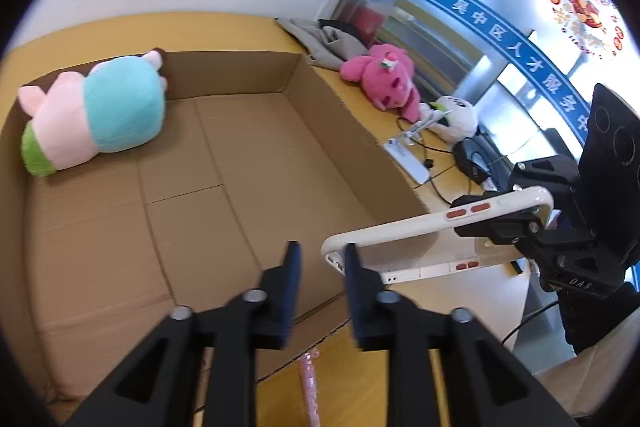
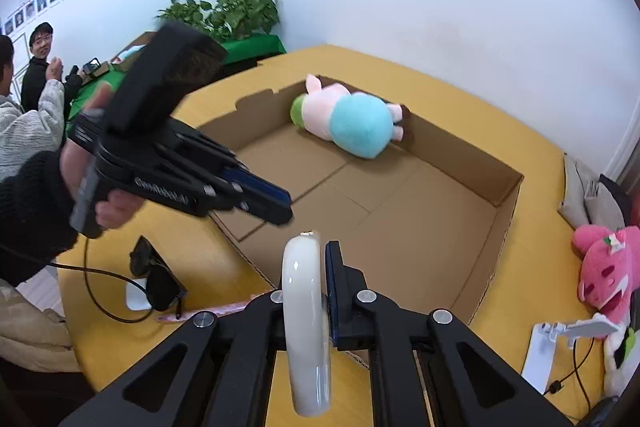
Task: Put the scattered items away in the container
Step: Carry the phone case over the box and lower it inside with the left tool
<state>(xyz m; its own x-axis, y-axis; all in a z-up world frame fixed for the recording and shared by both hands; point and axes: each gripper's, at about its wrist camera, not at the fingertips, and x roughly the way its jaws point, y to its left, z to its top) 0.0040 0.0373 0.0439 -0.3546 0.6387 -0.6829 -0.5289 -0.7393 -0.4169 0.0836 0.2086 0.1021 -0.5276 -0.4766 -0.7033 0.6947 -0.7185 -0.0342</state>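
Note:
An open cardboard box (image 1: 328, 99) (image 2: 496, 227) lies on the yellow table. A pink, blue and green plush (image 1: 96, 111) (image 2: 348, 119) lies in its far corner. My right gripper (image 2: 320, 259) (image 1: 532, 223) is shut on a white phone case (image 2: 306, 311) (image 1: 424, 243) and holds it above the box's near rim. My left gripper (image 1: 320, 263) (image 2: 276, 207) is open and empty, over the box next to the case. A pink plush (image 1: 384, 75) (image 2: 608, 267) and a white plush (image 1: 456, 115) lie outside the box.
A white stand (image 1: 408, 155) (image 2: 560, 343), black cables and a black device (image 1: 476, 155) lie by the box. A pink pen (image 1: 310, 383) lies on the table near me. Grey cloth (image 1: 324, 39) sits at the table's back. People sit at a green table (image 2: 96, 87).

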